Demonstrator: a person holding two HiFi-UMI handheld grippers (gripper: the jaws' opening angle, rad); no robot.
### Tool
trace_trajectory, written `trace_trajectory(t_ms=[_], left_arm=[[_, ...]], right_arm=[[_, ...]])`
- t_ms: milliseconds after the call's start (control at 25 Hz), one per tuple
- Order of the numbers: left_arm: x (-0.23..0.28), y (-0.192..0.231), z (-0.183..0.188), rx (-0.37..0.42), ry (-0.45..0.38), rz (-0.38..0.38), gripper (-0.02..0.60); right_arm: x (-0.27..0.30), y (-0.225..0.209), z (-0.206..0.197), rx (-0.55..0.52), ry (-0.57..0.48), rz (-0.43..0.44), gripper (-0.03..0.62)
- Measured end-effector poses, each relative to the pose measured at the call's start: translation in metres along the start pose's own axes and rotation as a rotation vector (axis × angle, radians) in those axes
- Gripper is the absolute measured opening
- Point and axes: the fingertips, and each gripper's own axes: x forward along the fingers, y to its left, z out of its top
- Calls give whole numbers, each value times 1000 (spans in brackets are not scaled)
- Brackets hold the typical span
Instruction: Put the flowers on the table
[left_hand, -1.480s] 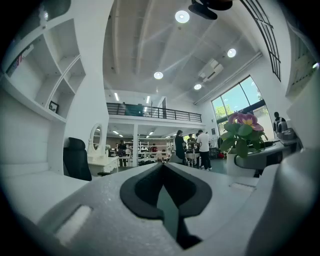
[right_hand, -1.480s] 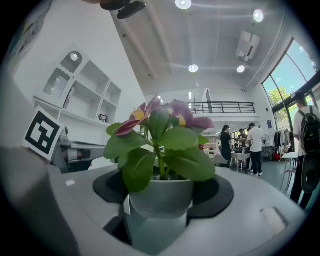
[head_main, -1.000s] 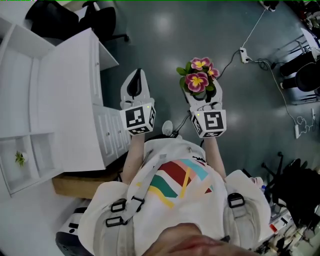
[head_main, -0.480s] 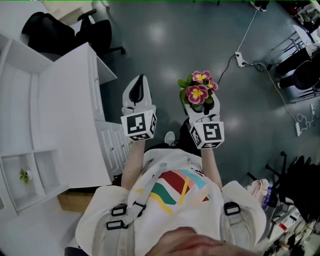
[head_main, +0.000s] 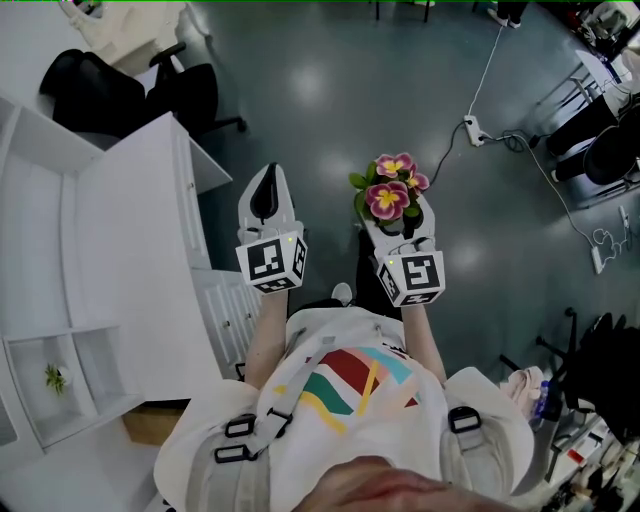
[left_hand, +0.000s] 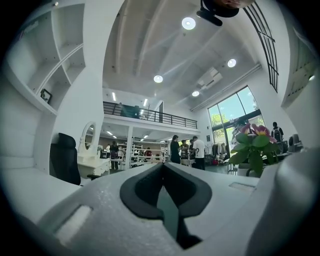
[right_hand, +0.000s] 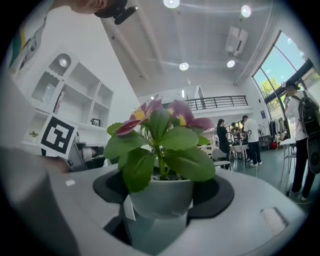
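The flowers (head_main: 388, 195) are being held upright, clamped in the right claw (head_main: 396, 216), right of the tabletop (head_main: 125, 235); the closed left claw (head_main: 266, 188) is being held nearer it.

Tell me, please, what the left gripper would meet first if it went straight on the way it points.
Nothing close: the left gripper, jaws shut, points over bare floor. The white shelf unit lies to its left, the potted flowers to its right. Far ahead stand people; depth is unclear.

A tall, open lab-like hall: dark-railed mezzanine (left_hand: 150, 112), large glazed window (left_hand: 232, 107), round ceiling lamps (left_hand: 188, 23), white wall shelving (right_hand: 75, 85), glossy grey floor (head_main: 330, 90), black office chair (head_main: 90, 90).
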Motion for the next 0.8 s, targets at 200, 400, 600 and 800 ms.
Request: trace_trajectory(t_ms=[200, 400, 600, 800], left_arm=[[13, 14, -1, 72, 5, 43, 5], [32, 41, -2, 89, 6, 111, 5], [53, 59, -20, 86, 33, 158, 5], [111, 85, -37, 84, 60, 196, 5]], right_arm=[[26, -2, 1, 4, -9, 45, 330], [66, -2, 4, 4, -16, 108, 330], [100, -3, -3, -14, -12, 179, 330], [169, -17, -12, 12, 15, 244, 330]])
